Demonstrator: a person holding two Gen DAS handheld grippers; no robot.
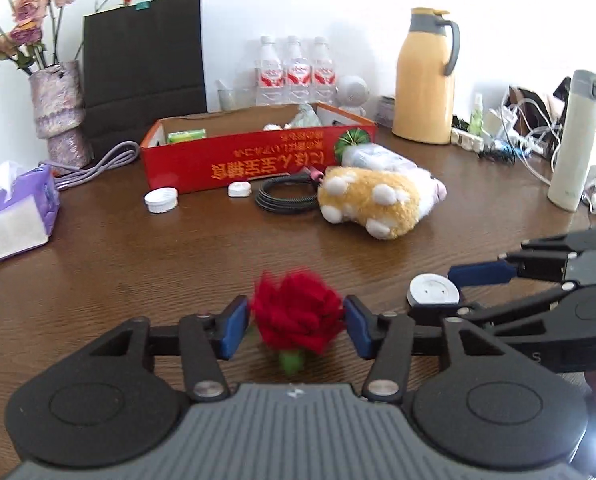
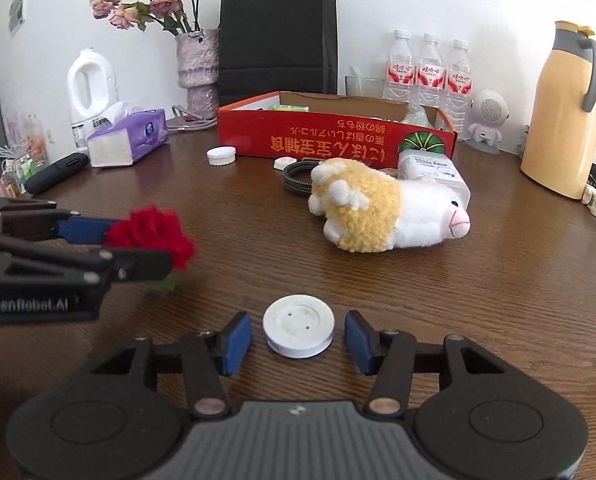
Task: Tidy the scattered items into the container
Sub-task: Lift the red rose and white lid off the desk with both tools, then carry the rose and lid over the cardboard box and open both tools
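A red fabric rose (image 1: pixel 298 316) with a green stem lies on the brown table (image 1: pixel 138 272) between the blue pads of my left gripper (image 1: pixel 296 326); the petals brush both pads without being squeezed, and the gripper is open. The same rose (image 2: pixel 154 228) and left gripper (image 2: pixel 146 244) show at the left of the right wrist view. A white round disc (image 2: pixel 298 330) lies flat between the pads of my right gripper (image 2: pixel 298 338), which is open with a gap on each side. The red cardboard box (image 1: pixel 258 156) stands farther back, with a few items inside.
A yellow-and-white plush toy (image 2: pixel 377 212), a coiled black cable (image 1: pixel 286 198), a white cap (image 1: pixel 161 200), a small white piece (image 1: pixel 239 189) and a white pack (image 2: pixel 433 168) lie before the box. A tissue pack (image 1: pixel 22 208), vase, black bag, water bottles, yellow jug (image 1: pixel 425 80) and flask (image 1: pixel 573 140) line the table's edges.
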